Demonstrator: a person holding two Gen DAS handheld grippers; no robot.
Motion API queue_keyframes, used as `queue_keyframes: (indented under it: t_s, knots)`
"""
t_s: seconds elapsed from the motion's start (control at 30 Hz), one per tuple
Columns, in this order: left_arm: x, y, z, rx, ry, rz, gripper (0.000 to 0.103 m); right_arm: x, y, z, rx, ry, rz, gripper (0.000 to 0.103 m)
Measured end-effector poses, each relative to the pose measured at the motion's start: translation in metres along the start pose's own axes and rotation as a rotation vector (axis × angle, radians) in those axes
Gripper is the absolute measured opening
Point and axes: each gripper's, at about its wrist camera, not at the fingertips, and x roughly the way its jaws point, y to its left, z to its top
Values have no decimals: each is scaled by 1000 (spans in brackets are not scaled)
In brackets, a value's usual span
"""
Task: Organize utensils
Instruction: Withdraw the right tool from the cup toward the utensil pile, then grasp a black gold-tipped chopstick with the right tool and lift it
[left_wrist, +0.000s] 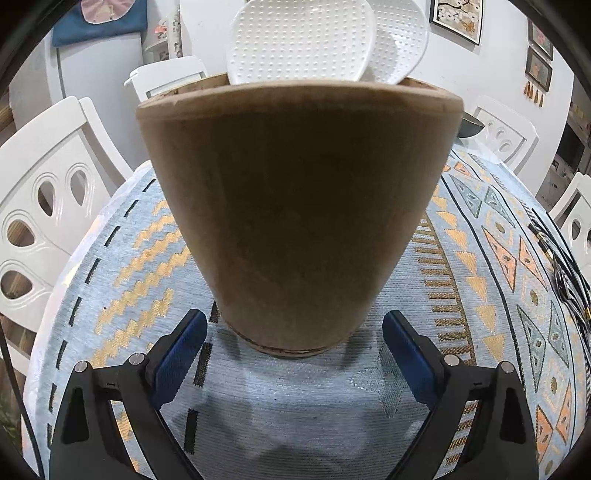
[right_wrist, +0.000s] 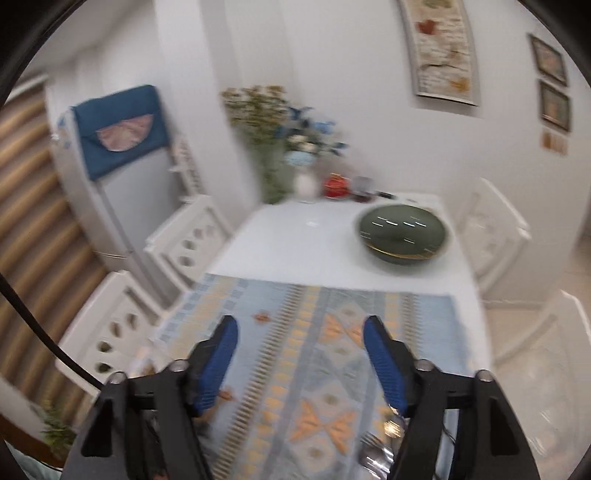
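A tall brown wooden utensil holder (left_wrist: 295, 206) stands on the patterned tablecloth (left_wrist: 129, 266) and fills the left wrist view. Two white dotted flat utensils (left_wrist: 299, 40) stick up out of its top. My left gripper (left_wrist: 295, 319) is open; its blue pads (left_wrist: 181, 354) flank the holder's base with a gap showing on each side. In the blurred right wrist view my right gripper (right_wrist: 301, 325) is open above the tablecloth (right_wrist: 295, 369) with nothing between its fingers. Shiny metal cutlery (right_wrist: 380, 452) lies low beside its right finger.
A dark green bowl (right_wrist: 404, 236) sits on the bare white table top (right_wrist: 295, 243) beyond the cloth, with vases of flowers (right_wrist: 280, 147) and a red object at the far end. White chairs (left_wrist: 48, 206) ring the table. Black cables (left_wrist: 565, 273) lie at the cloth's right edge.
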Motion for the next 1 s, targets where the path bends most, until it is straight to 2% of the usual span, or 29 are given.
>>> queue_keyframes:
  t_s: [0.17, 0.33, 0.37, 0.4, 0.5, 0.57, 0.7, 0.8, 1.0]
  knots:
    - [2, 1, 1, 3, 6, -2, 96, 9, -41, -41, 74, 127, -146, 70]
    - [4, 2, 2, 6, 15, -5, 96, 37, -93, -85, 153, 247, -325, 70]
    - [5, 1, 2, 6, 16, -5, 96, 46, -106, -92, 172, 286, -342, 66]
    - [5, 1, 3, 6, 17, -5, 96, 56, -122, -100, 203, 333, -345, 52]
    - [7, 2, 4, 4, 22, -3, 96, 84, -163, -121, 297, 449, -362, 40]
    - [8, 4, 4, 1, 27, -2, 96, 96, -186, -129, 336, 487, -384, 34]
    - [11, 6, 6, -6, 36, 2, 96, 115, -225, -136, 406, 526, -372, 26]
    - [14, 7, 7, -9, 42, 4, 96, 131, -239, -133, 428, 545, -353, 26]
    - [19, 10, 13, -14, 49, 11, 96, 166, -244, -124, 406, 577, -336, 25]
